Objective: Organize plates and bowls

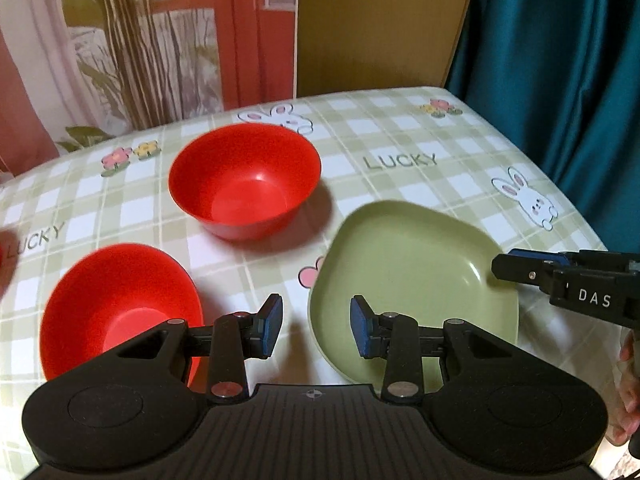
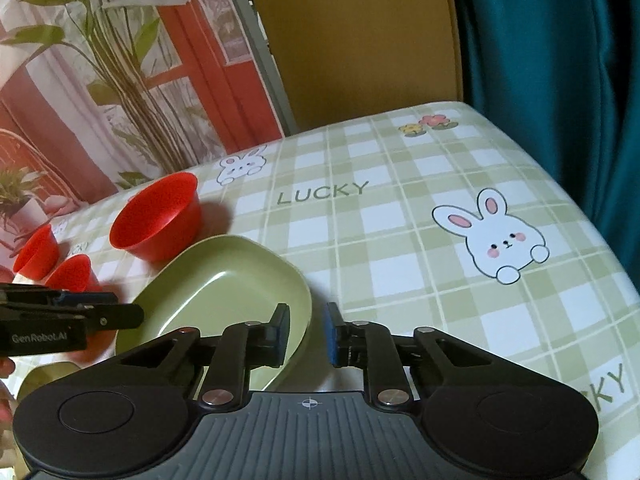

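A light green plate (image 1: 404, 276) lies on the checked tablecloth; it also shows in the right wrist view (image 2: 224, 292). My left gripper (image 1: 316, 326) is open and empty, straddling the plate's left rim, above it. My right gripper (image 2: 307, 330) is open and empty at the plate's right rim; it shows from the side in the left wrist view (image 1: 516, 270). Two red bowls, one far (image 1: 244, 180) and one near left (image 1: 116, 308), stand upright. The right wrist view shows three red bowls: (image 2: 160, 216), (image 2: 36, 252), (image 2: 72, 274).
The table (image 2: 420, 248) has its far edge against a wall with plant pictures and a brown board (image 1: 376, 20). A teal curtain (image 1: 560, 80) hangs past the right edge. A pale green object (image 2: 44, 376) peeks out at the lower left of the right wrist view.
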A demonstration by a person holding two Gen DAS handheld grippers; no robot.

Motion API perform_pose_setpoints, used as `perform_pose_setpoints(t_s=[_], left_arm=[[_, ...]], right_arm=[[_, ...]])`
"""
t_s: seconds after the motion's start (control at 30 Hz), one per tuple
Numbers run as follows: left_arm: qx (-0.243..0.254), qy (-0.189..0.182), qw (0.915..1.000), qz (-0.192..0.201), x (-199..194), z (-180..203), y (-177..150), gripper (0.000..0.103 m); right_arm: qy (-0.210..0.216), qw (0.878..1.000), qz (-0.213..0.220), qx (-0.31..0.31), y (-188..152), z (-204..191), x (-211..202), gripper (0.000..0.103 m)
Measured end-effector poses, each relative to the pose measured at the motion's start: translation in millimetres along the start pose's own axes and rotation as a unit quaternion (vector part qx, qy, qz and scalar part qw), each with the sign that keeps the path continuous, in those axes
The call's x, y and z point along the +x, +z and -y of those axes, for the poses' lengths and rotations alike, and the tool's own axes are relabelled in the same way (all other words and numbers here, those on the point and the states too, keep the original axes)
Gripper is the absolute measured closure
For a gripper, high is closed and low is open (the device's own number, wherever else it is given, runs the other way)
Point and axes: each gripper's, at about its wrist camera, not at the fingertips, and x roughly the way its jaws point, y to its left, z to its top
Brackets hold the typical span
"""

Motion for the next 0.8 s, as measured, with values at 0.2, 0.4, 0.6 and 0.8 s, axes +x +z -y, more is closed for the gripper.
perform_pose_setpoints(t_s=[0.2, 0.4, 0.6, 0.8], left_arm=[[0.002, -0.002, 0.9999, -0.012, 9, 2, -3, 0.069], [0.004, -0.011, 0.9999, 0.002, 1, 2, -3, 0.091], [-0.003, -0.022, 0.9997, 0.011, -29, 2, -2, 0.092], [-0.021, -0.035, 0.9991, 0.015, -66, -8, -13, 0.092]], right_arm=[[0.007, 1.0, -0.002, 0.009, -3, 1, 2, 0.091], [0.003, 1.0, 0.002, 0.021, -4, 2, -2, 0.093], [0.013, 1.0, 0.018, 0.012, 7, -4, -15, 0.094], [0.038, 0.999, 0.029, -0.007, 22, -23, -28, 0.094]])
